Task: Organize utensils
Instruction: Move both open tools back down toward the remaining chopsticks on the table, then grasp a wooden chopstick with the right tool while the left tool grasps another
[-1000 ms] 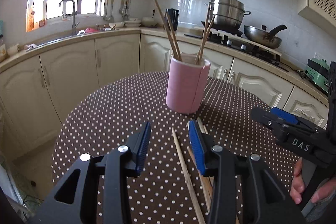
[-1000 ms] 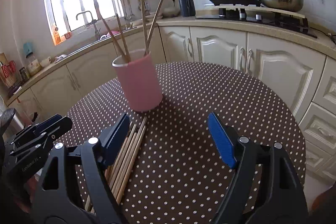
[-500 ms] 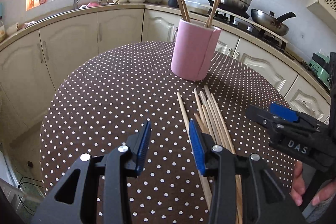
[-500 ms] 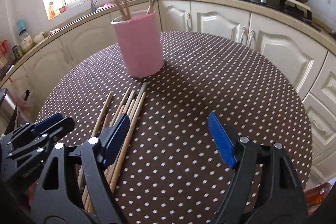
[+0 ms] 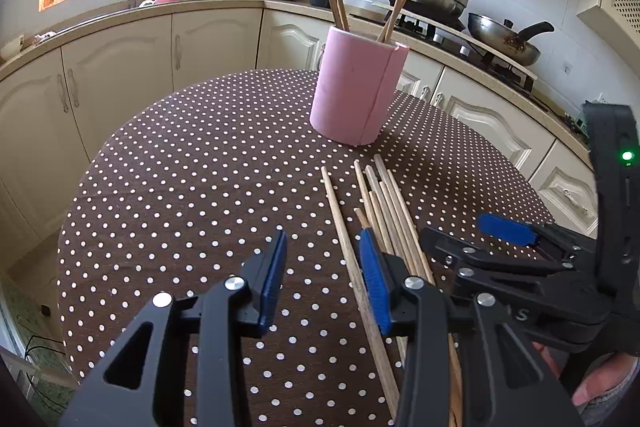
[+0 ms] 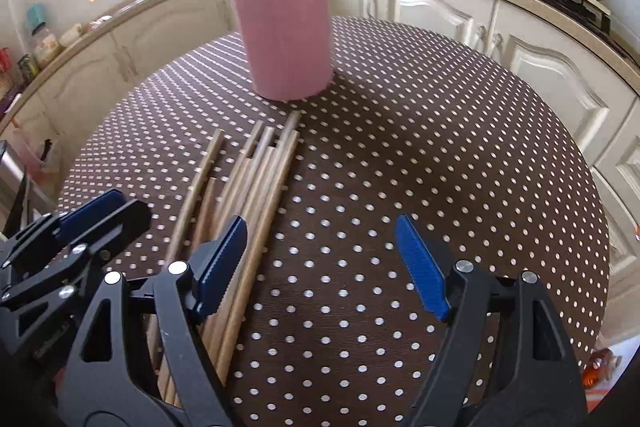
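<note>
So both grippers are empty right now, hovering over the round bench with the brown polka-dot cloth [image 5: 192, 163]. The loose wooden chopsticks [image 6: 256, 179] lie flat on the cloth in a bundle, long axis running from the near edge toward the tall pink cylindrical holder [image 5: 358, 89], which stands upright past their far tips with a few sticks already in it. The left gripper [image 5: 324, 279] has its jaws partly spread, and one stray chopstick [image 5: 340, 223] runs right up between them, not pinched. The right gripper [image 6: 320, 259] has jaws spread wide over bare cloth, bundle just off its left finger. My guess: left is better lined up for the next grab.
</note>
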A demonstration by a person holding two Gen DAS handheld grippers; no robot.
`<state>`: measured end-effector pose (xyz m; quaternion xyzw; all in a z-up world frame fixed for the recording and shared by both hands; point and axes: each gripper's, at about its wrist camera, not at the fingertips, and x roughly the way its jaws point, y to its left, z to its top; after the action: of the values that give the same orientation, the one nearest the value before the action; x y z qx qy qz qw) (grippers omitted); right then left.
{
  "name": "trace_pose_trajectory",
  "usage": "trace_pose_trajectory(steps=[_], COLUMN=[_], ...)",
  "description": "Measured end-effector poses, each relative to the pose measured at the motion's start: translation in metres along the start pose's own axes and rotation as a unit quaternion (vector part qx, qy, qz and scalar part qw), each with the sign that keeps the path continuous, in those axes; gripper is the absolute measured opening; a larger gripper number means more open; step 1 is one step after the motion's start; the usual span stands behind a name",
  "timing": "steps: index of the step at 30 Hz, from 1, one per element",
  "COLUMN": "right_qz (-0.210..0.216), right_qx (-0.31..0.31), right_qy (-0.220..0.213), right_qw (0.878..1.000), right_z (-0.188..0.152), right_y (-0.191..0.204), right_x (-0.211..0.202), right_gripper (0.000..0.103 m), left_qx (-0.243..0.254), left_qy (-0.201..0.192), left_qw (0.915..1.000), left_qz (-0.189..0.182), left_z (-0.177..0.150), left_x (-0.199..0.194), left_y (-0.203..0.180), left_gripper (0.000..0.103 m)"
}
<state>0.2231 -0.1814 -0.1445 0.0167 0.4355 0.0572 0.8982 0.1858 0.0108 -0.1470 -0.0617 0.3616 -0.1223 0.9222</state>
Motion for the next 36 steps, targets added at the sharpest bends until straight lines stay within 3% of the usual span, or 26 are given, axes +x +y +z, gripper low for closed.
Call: trace_pose_trajectory(steps=[4, 9, 16, 20, 33, 35, 36], right_qz=[-0.024, -0.027, 0.025, 0.009, 0.012, -0.003, -0.01], right_qx=[-0.001, -0.016, 0.02, 0.001, -0.034, -0.038, -0.036], right_qy=[0.007, 0.009, -0.002, 0.002, 0.013, 0.011, 0.006], right_qw=[1.0, 0.999, 0.999, 1.0, 0.999, 0.999, 0.999], right_z=[0.001, 0.0, -0.005, -0.005, 0.0, 0.002, 0.002], right_y=[0.002, 0.01, 0.006, 0.014, 0.019, 0.02, 0.019], right_x=[0.003, 0.004, -0.003, -0.001, 0.006, 0.007, 0.007], right_gripper=[0.065, 0.065, 0.065, 0.065, 0.063, 0.056, 0.044], left_qx=[-0.009, -0.007, -0.03, -0.031, -0.031, -0.03, -0.029], left_qy=[0.02, 0.025, 0.029, 0.027, 0.011, 0.01, 0.01], left_qw=[0.9998, 0.9996, 0.9989, 0.999, 0.9994, 0.9995, 0.9995], left_qz=[-0.005, -0.009, -0.022, -0.016, -0.008, -0.004, -0.001], left_z=[0.002, 0.003, 0.003, 0.001, -0.003, -0.004, -0.004], left_x=[0.009, 0.012, 0.016, 0.015, 0.006, 0.005, 0.005], left_y=[0.003, 0.002, 0.011, 0.011, 0.014, 0.013, 0.013], left_gripper=[0.038, 0.038, 0.038, 0.038, 0.038, 0.038, 0.038])
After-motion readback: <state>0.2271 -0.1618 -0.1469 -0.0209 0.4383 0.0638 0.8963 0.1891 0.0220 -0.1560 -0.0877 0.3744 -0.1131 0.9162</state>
